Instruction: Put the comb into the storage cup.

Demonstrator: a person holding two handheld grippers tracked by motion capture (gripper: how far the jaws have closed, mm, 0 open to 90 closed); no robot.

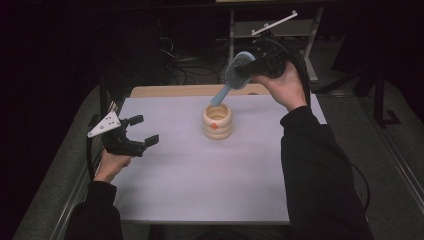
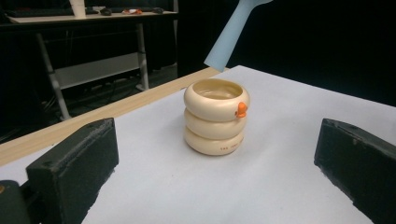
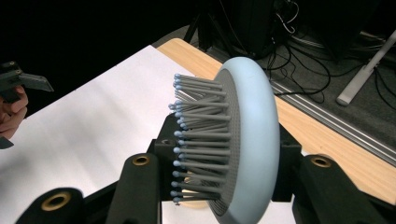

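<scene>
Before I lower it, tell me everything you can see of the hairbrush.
The hairbrush is pale blue and looks plastic, with an oval head, a grey pad and blue-tipped bristles. The right gripper is shut on its head. It hangs tilted, handle downward, the handle end just above the cream ringed holder, not yet inside.

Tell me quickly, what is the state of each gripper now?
Left gripper: open, holding nothing.
Right gripper: closed on the head of the blue hairbrush.

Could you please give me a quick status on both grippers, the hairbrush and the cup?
Right gripper shut on hairbrush head, handle tip just above cream ringed cup. Left gripper open, empty, facing the cup. Cup upright on the white table; nothing in the way.
</scene>
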